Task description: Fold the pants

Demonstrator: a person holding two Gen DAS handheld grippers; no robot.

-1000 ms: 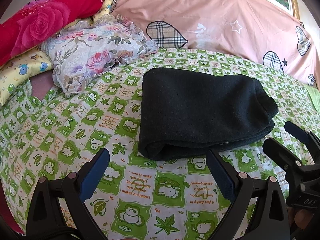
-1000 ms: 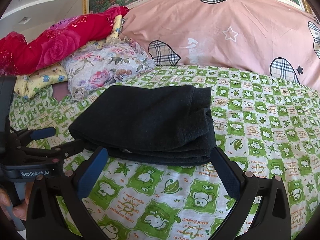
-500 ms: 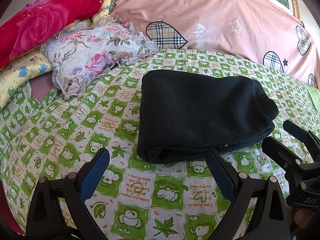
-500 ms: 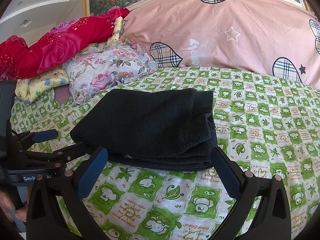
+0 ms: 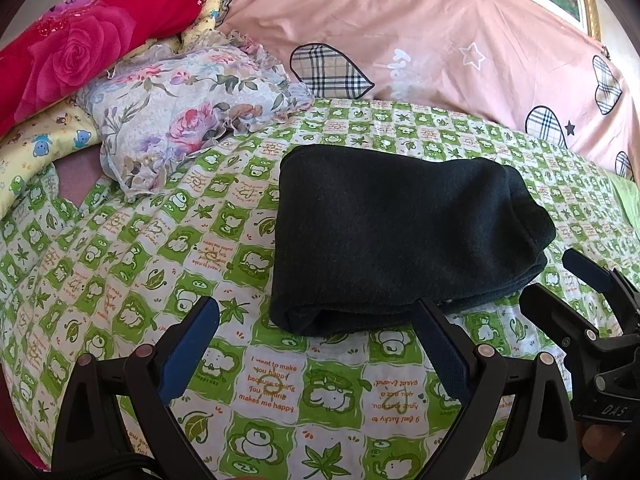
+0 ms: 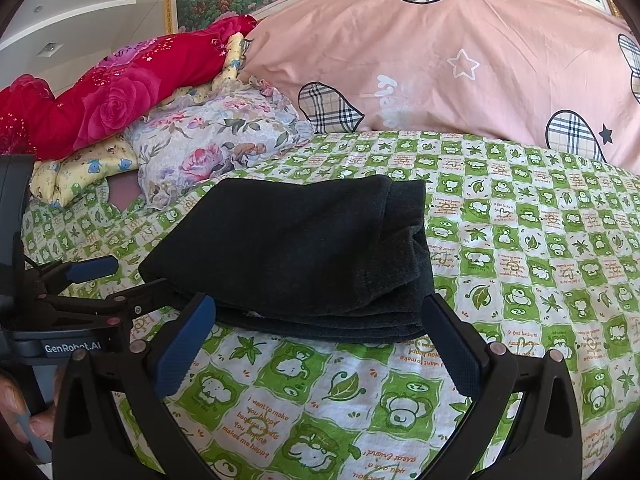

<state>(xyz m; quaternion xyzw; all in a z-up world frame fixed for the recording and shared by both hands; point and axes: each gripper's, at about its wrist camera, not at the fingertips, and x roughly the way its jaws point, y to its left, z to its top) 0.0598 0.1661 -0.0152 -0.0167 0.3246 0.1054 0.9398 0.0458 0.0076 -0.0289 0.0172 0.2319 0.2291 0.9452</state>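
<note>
Left tongs (image 5: 316, 344): spread, empty, low over the bed sheet (image 5: 120, 240). Right tongs (image 6: 320, 336): spread, empty, with the tips flanking the near edge of the pants (image 6: 296, 252); contact cannot be confirmed.

The pants (image 5: 392, 248) lie folded into a thick dark bundle directly ahead of both tongs, long axis running left to right. The right tongs are judged nearer.

Beyond: floral pillow (image 5: 180, 120), red quilt (image 5: 88, 44), pink duvet (image 5: 460, 40).

Compared with one second earlier, the bundle sits slightly nearer in both views; its shape is unchanged.
</note>
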